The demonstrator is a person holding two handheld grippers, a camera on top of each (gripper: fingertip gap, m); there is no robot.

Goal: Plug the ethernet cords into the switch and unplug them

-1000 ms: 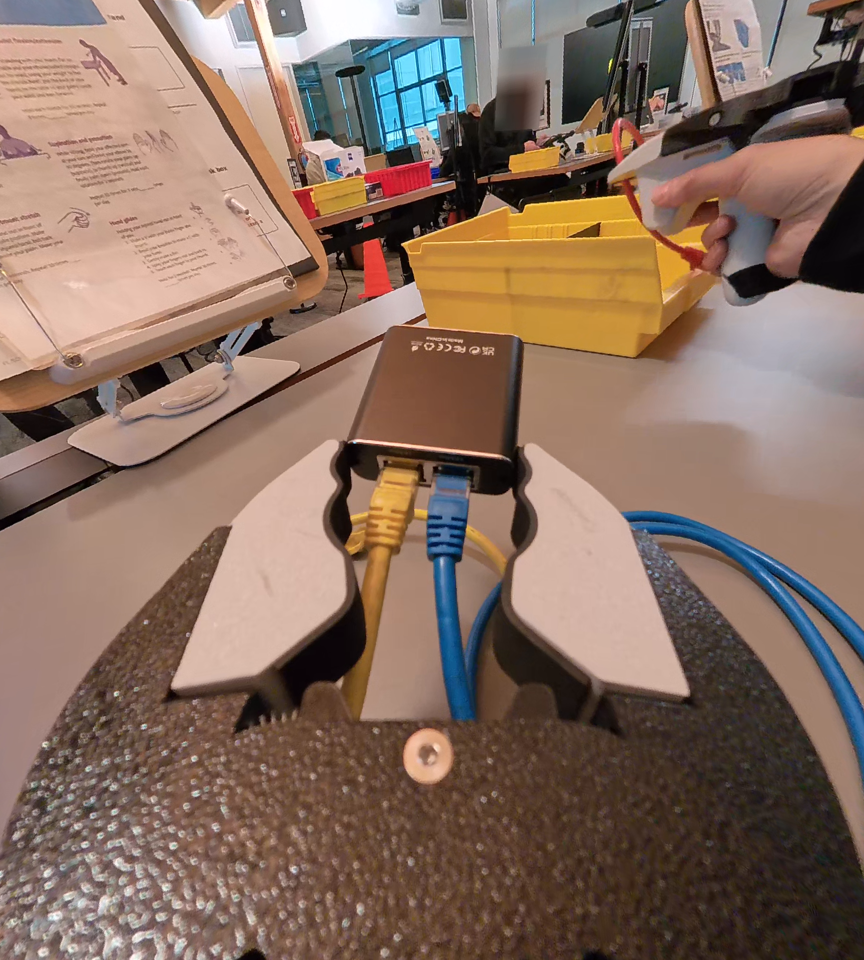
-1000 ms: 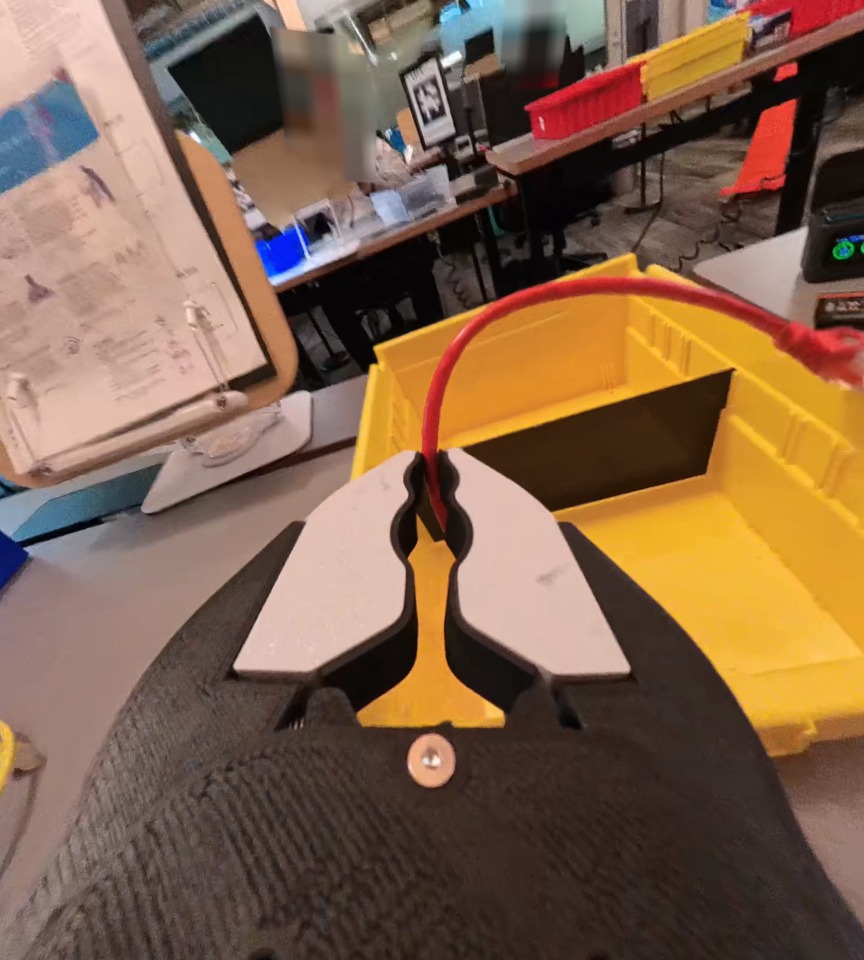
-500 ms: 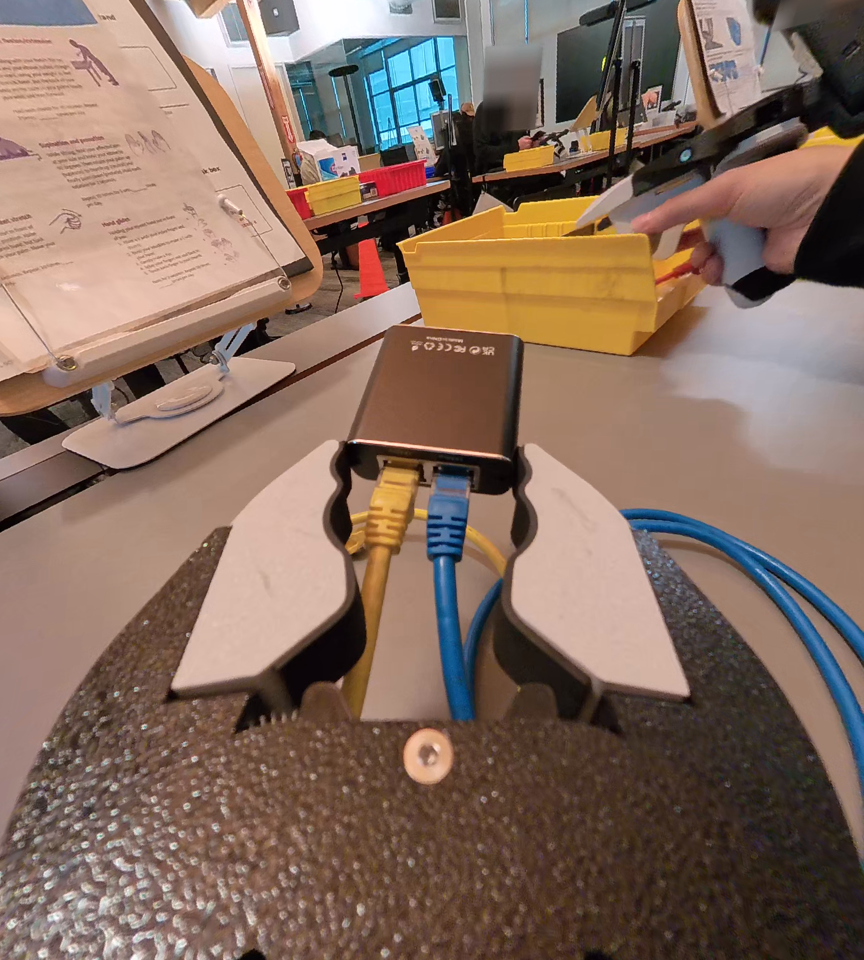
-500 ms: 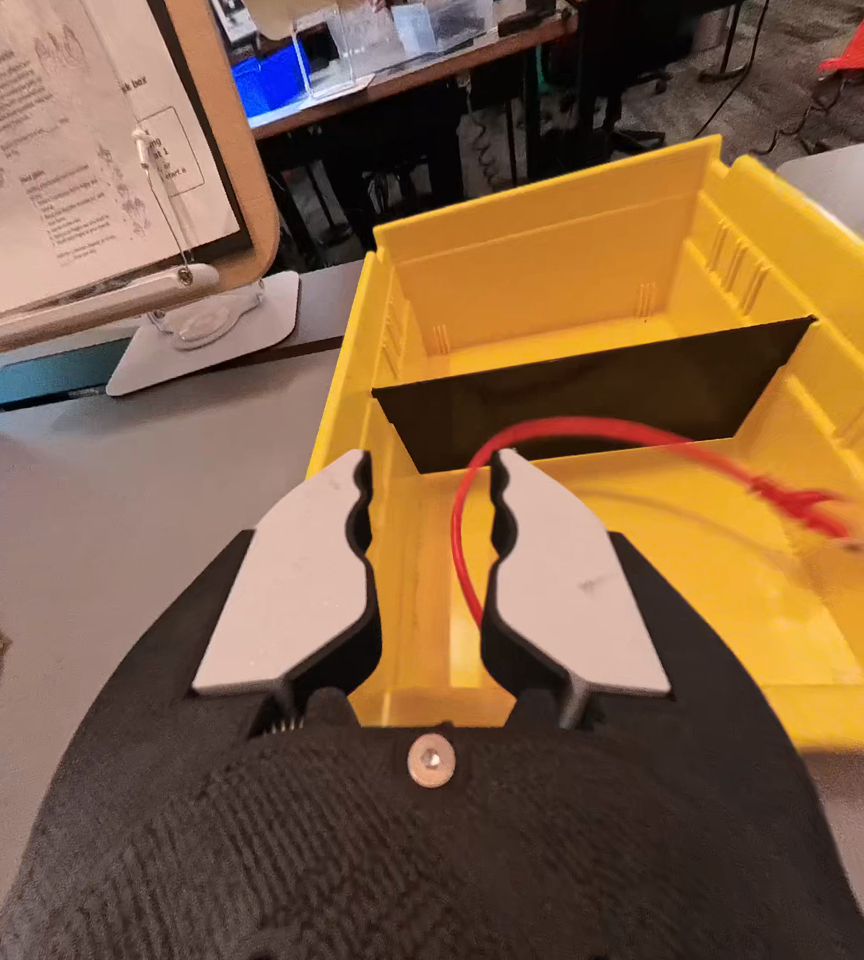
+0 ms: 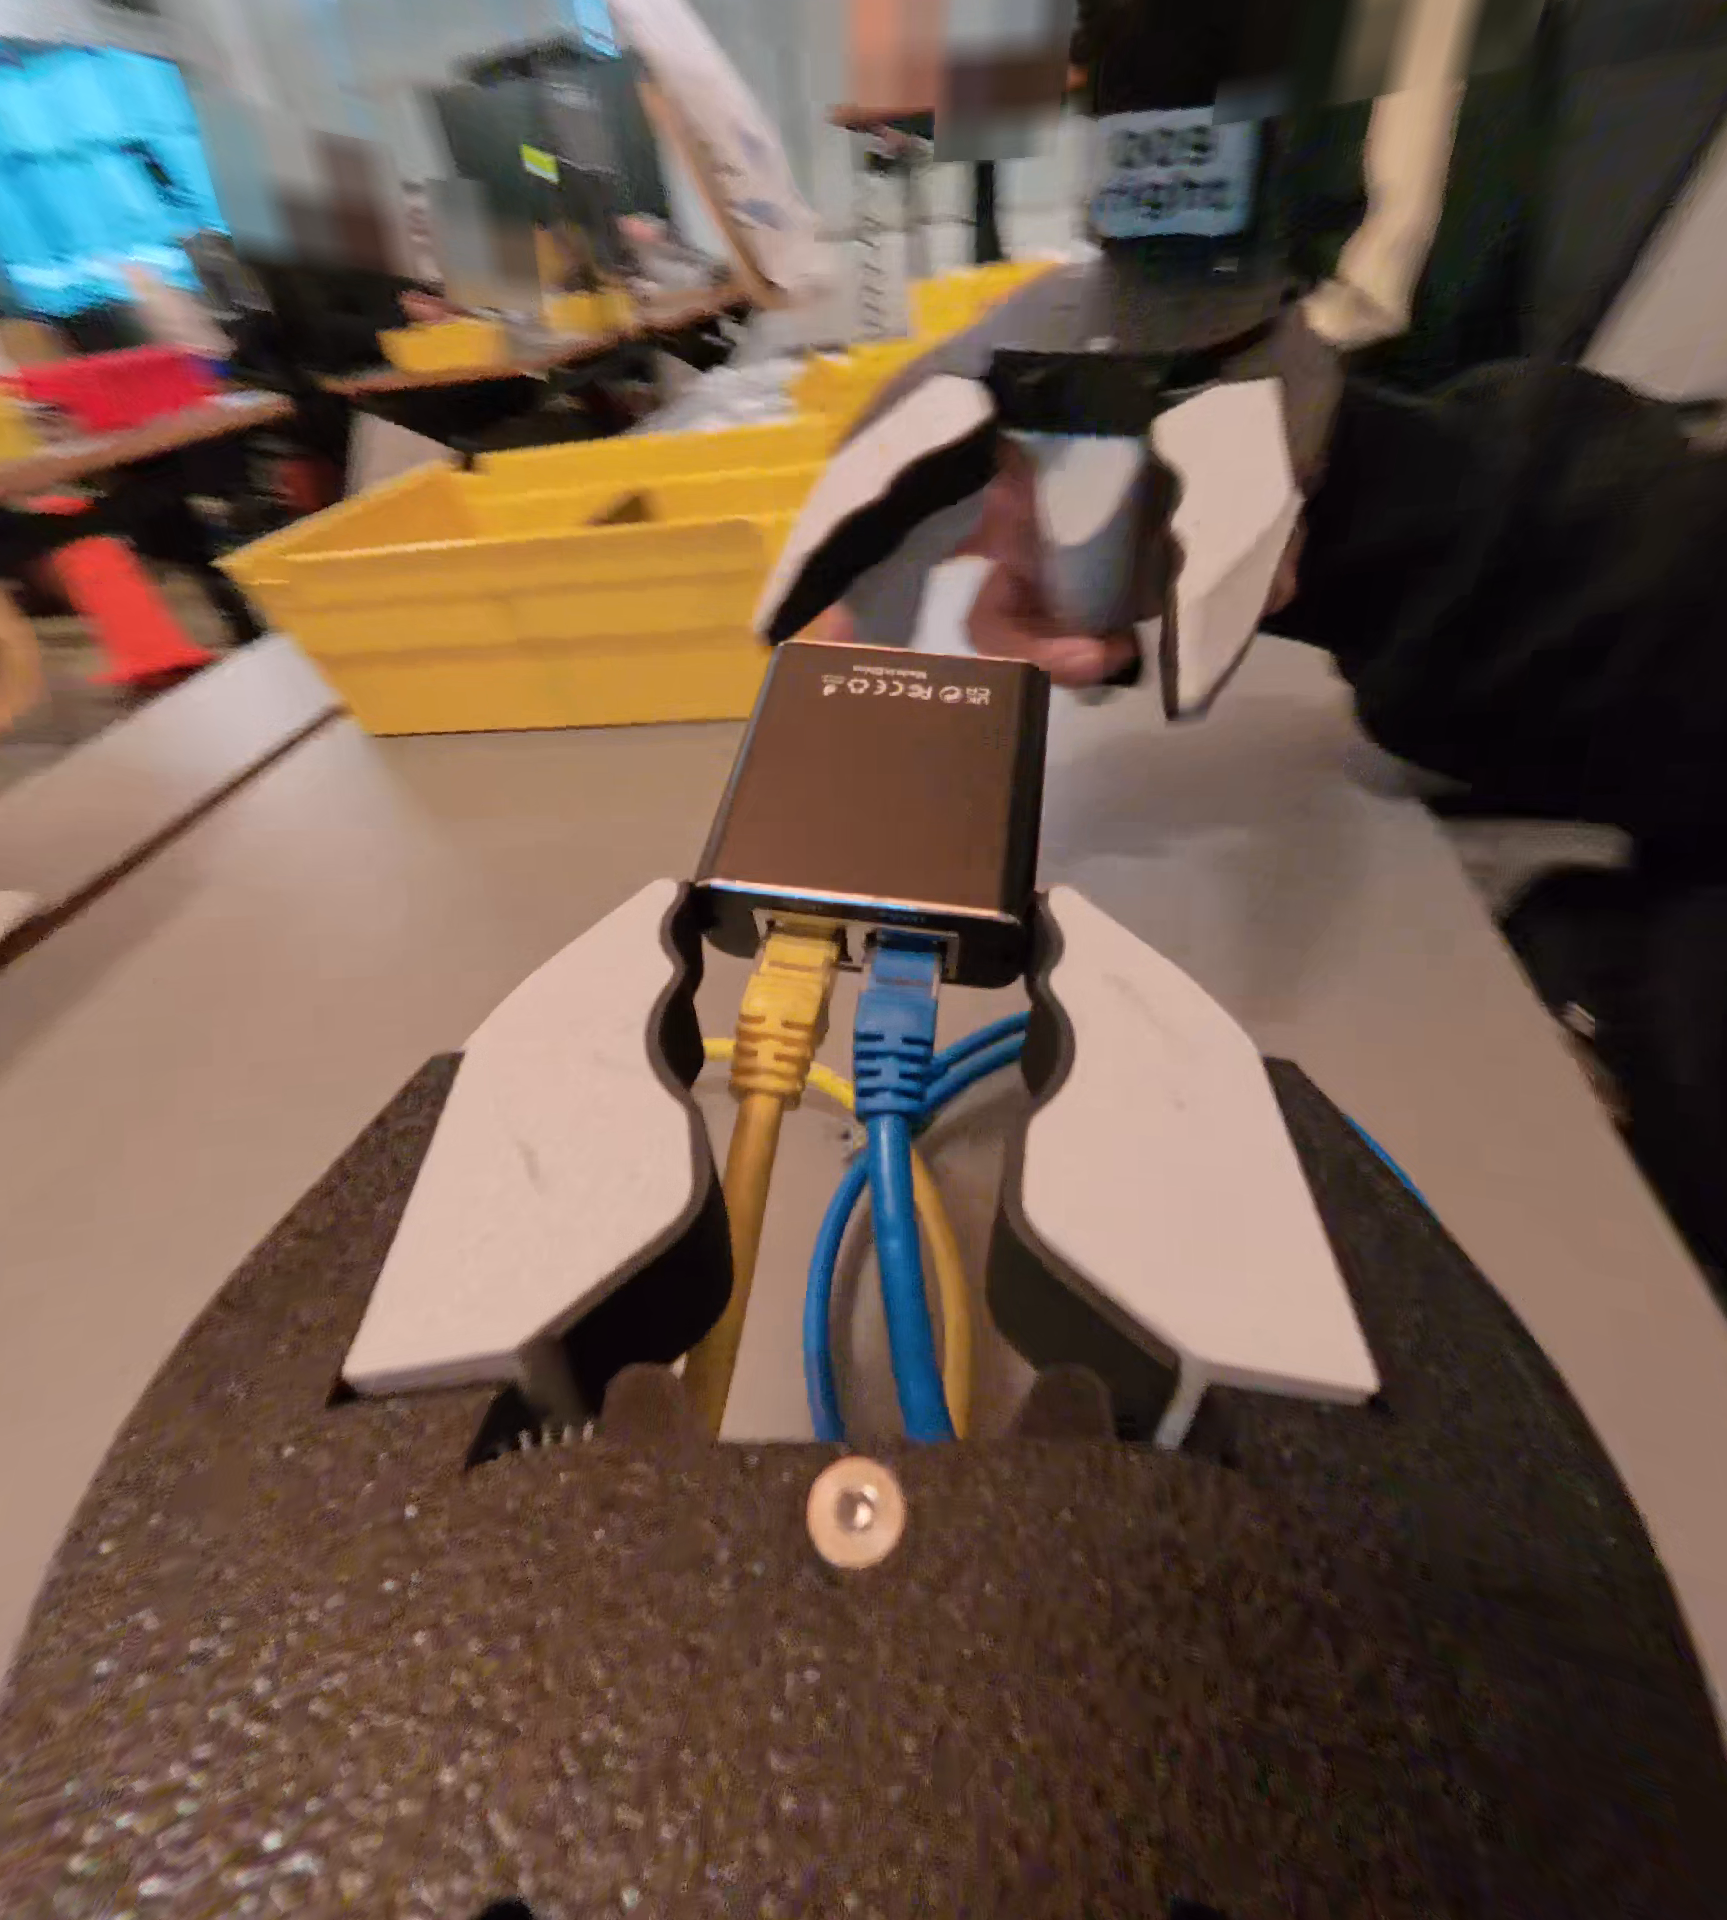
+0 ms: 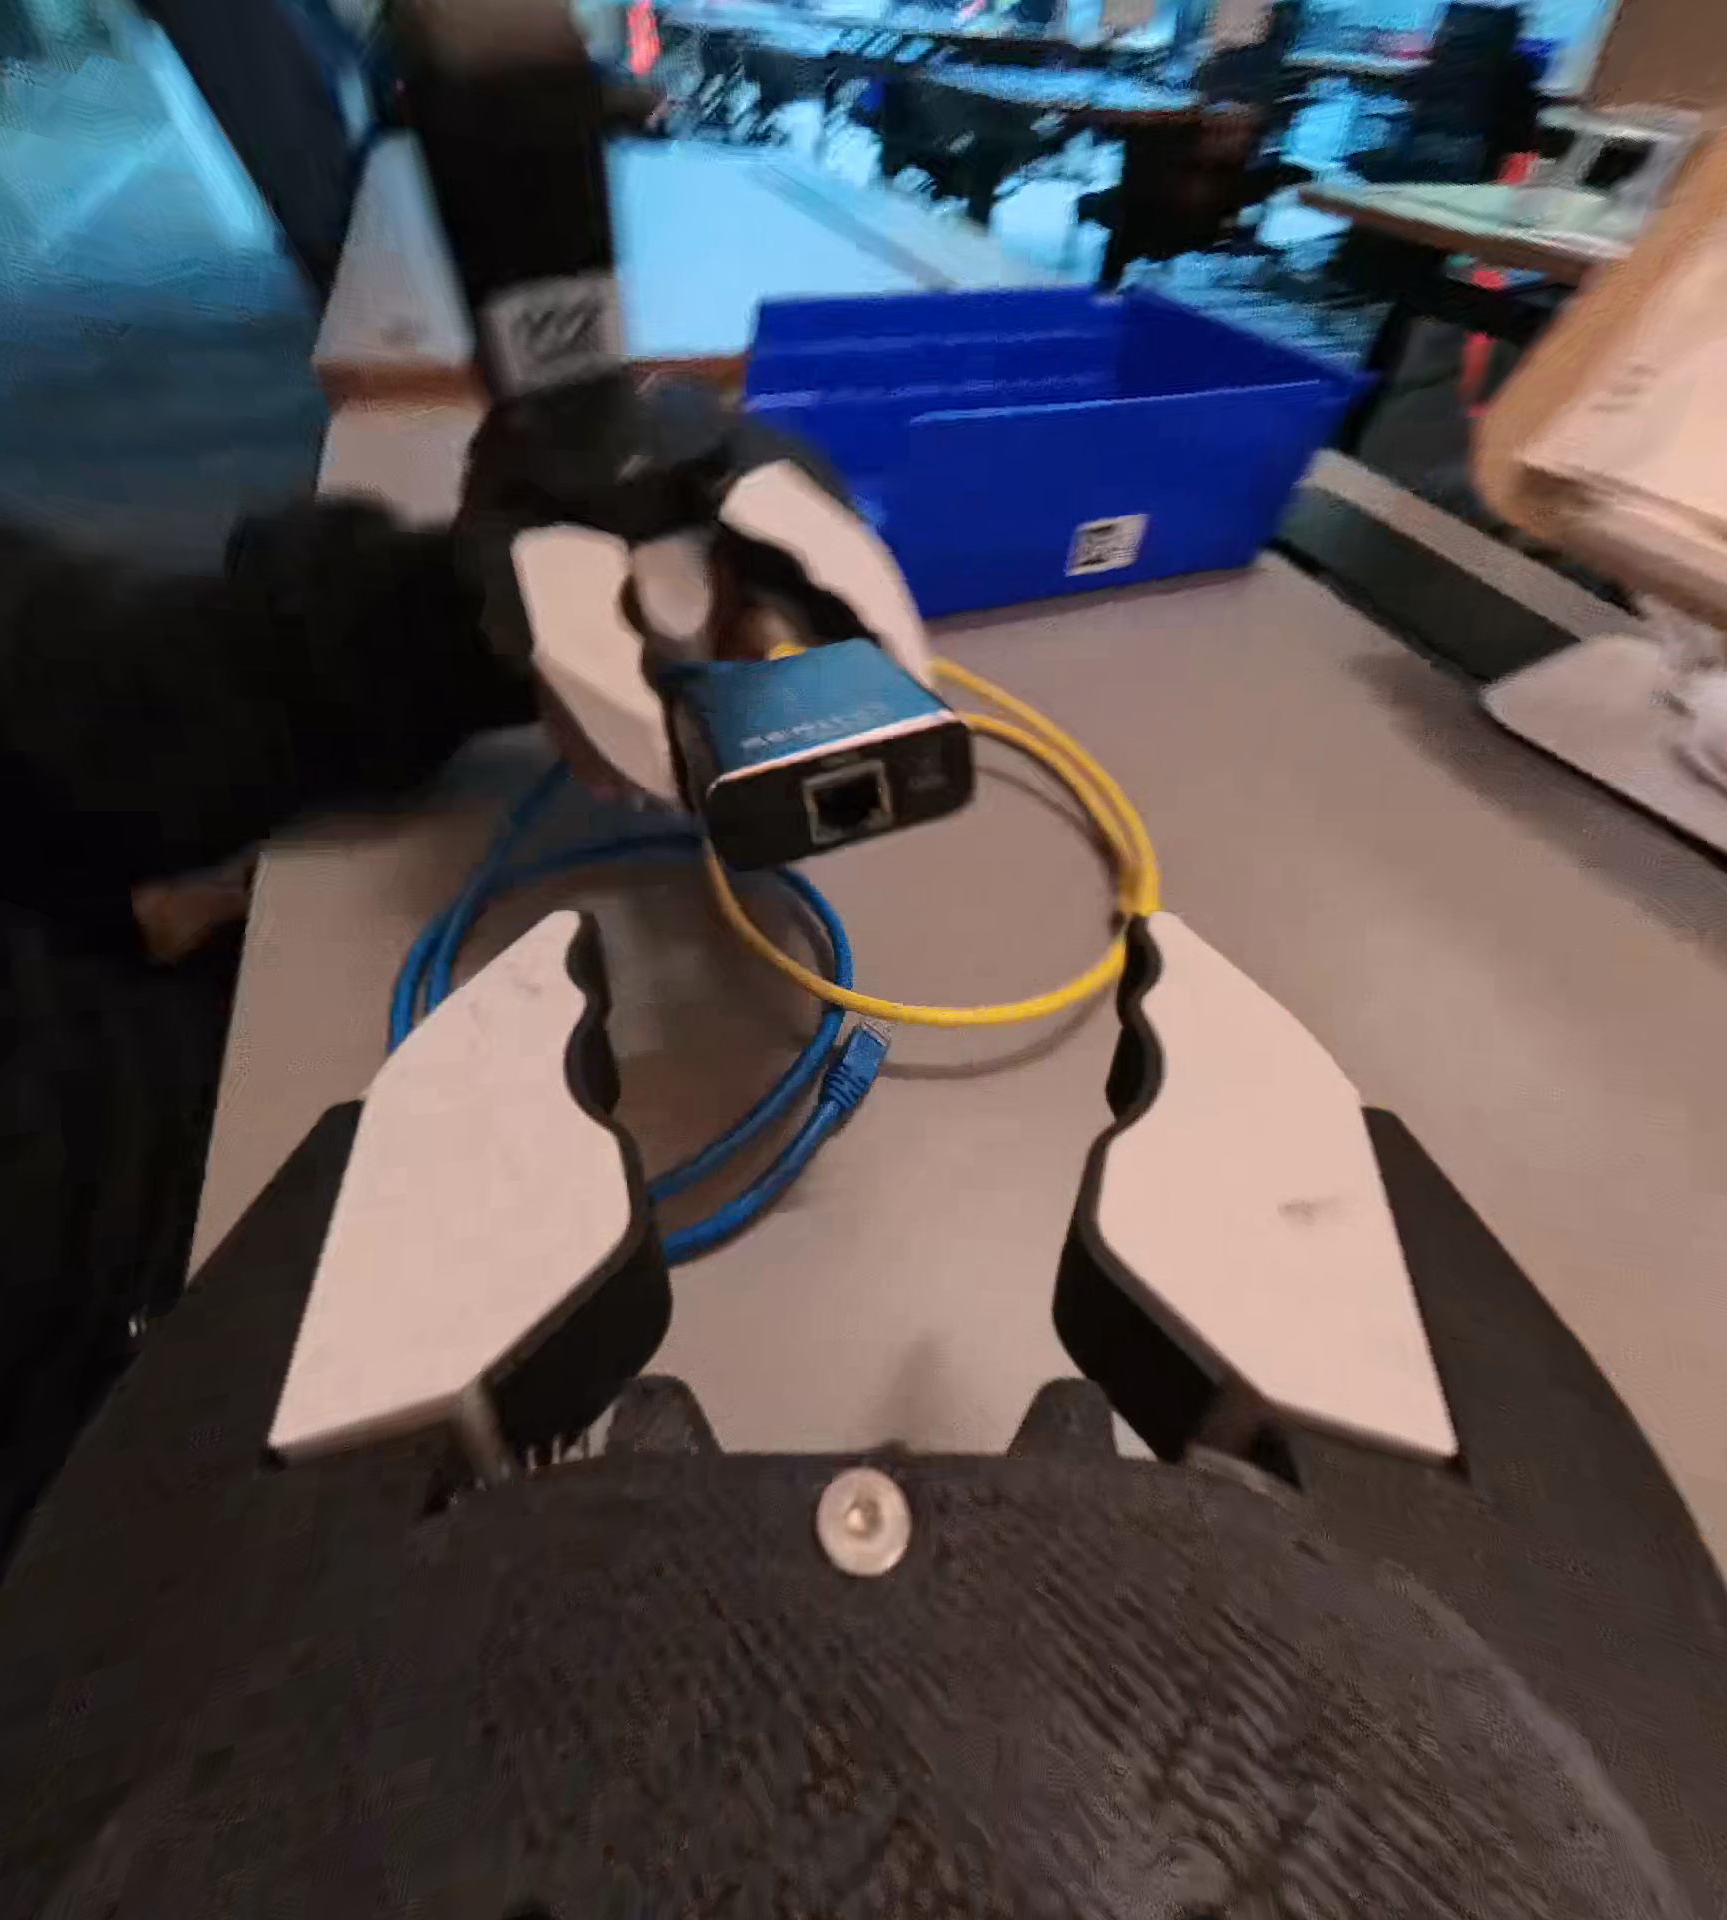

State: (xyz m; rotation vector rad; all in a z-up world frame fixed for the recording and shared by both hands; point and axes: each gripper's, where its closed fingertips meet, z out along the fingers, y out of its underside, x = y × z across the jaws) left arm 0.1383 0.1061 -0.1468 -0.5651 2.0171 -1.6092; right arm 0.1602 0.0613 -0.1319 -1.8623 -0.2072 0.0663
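Dark switch (image 5: 885, 790); yellow cord (image 5: 781, 1018); blue cord (image 5: 895, 1029); yellow bin (image 5: 526, 603); blue bin (image 6: 1035, 436).

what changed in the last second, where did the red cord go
The right hand-held gripper let the red cord go into the yellow bin, then swung round, open, to face the switch. The left hand-held gripper stayed clamped on the switch, yellow cord and blue cord still plugged in.

The left tongs (image 5: 864, 951) clamp a small dark box (image 5: 885, 784) while the right tongs (image 6: 864, 971), facing them, gape wide and empty.
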